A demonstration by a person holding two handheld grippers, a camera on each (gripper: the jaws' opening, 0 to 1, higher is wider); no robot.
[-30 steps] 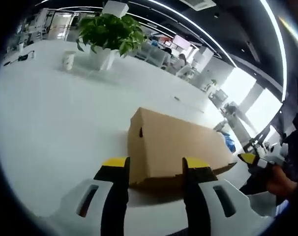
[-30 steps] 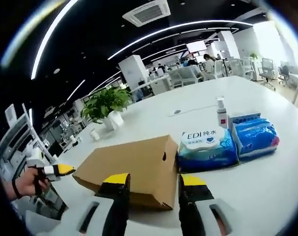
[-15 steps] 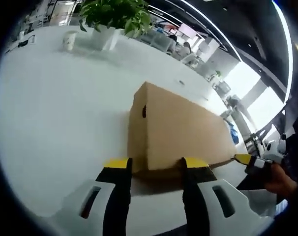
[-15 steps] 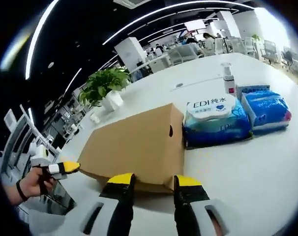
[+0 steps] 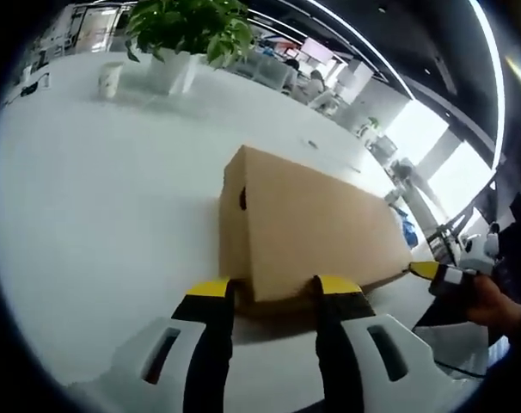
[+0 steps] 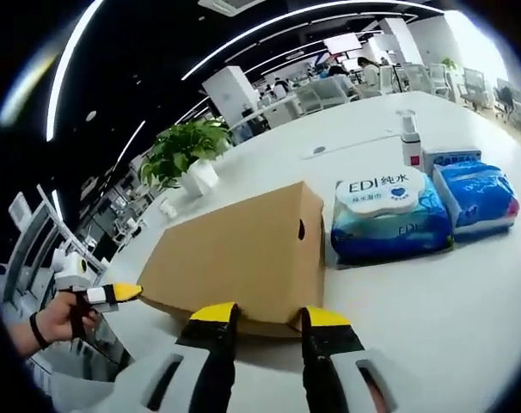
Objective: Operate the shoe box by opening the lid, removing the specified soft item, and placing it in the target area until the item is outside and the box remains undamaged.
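A shut brown cardboard shoe box (image 5: 308, 225) lies on the white table (image 5: 97, 198), with a small round hole in its end wall. My left gripper (image 5: 272, 289) is open, its yellow tips standing on either side of the box's near lower edge. Held by a hand at the box's far corner, the right gripper's yellow tip (image 5: 434, 273) comes in from the right. From the other side, the shoe box (image 6: 243, 254) fills the middle, and my right gripper (image 6: 266, 316) stands open at the lid's near rim. The left gripper (image 6: 114, 294) shows at the left. The soft item is hidden.
Beside the box lie a white-and-blue wet-wipe pack (image 6: 389, 215) and a blue pack (image 6: 481, 193), with a pump bottle (image 6: 409, 139) behind them. A potted plant (image 6: 186, 153) and a paper cup (image 5: 111, 80) stand farther off. Office desks and chairs lie beyond.
Both cameras have moved in toward the box, which now looks larger and reaches the jaw tips. The right gripper's jaws have narrowed slightly. The box has stayed in place.
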